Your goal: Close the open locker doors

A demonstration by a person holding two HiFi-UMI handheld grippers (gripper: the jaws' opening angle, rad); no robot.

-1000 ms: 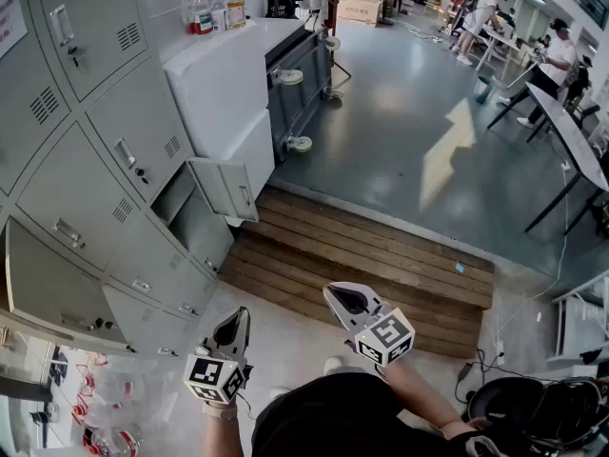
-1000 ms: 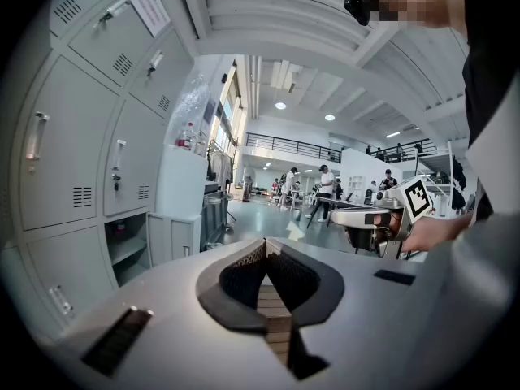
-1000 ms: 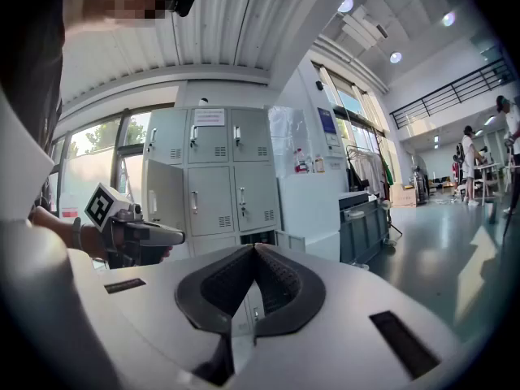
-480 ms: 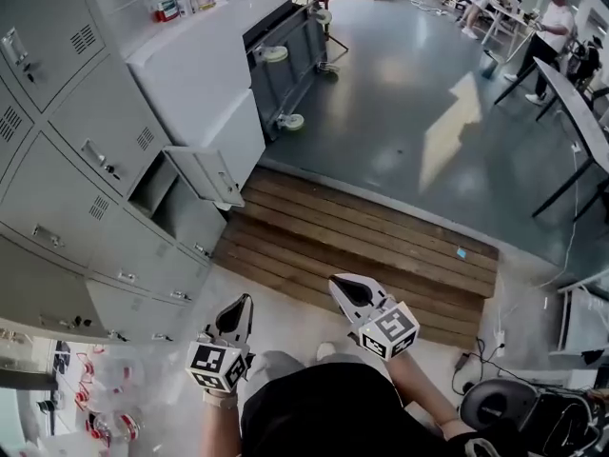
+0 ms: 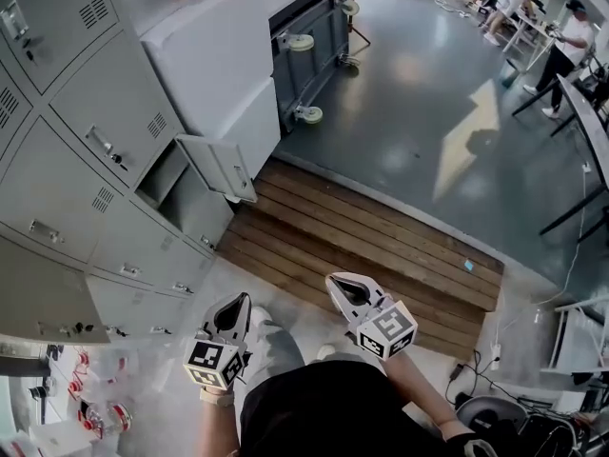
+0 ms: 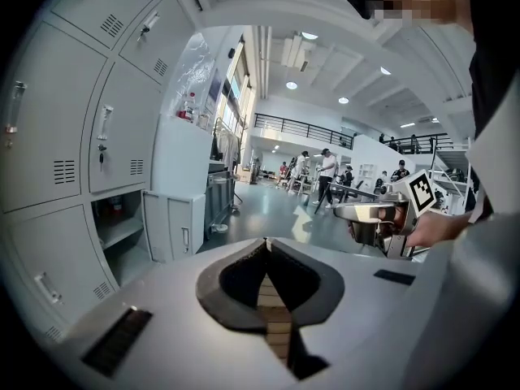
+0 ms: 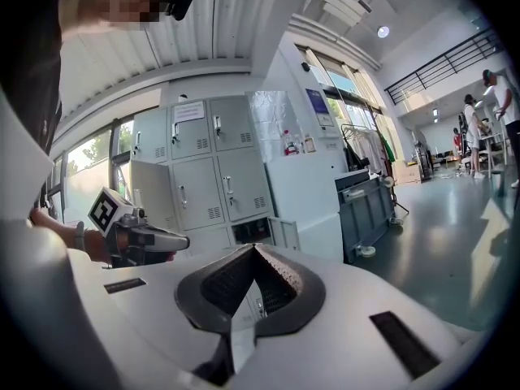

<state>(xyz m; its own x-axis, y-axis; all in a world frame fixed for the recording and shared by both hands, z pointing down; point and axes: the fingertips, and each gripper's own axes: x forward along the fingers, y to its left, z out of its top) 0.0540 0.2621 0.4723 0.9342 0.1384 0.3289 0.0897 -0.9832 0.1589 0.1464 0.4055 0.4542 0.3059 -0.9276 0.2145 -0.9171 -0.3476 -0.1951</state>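
Note:
A bank of grey lockers (image 5: 76, 150) fills the left of the head view. One low locker door (image 5: 221, 167) stands swung out, showing its compartment (image 5: 171, 187). The same door (image 6: 174, 235) shows in the left gripper view, and again as a door (image 7: 284, 232) in the right gripper view. At the lower left edge a broad grey panel (image 5: 38, 298) looks like a second open door. My left gripper (image 5: 231, 305) is shut with nothing in it, well short of the lockers. My right gripper (image 5: 335, 282) is shut and empty too, over the wooden platform's near edge.
A wooden slatted platform (image 5: 371, 246) lies in front of the lockers. A white cabinet (image 5: 228, 55) and a wheeled grey cart (image 5: 309, 41) stand beyond the open door. Several people work at tables (image 5: 582, 127) far right. Clutter (image 5: 86, 412) lies at the lower left.
The head view has swung, so the lockers sit larger and the open door a little higher. Both grippers have travelled along with the person and stay shut, held low in front of the body.

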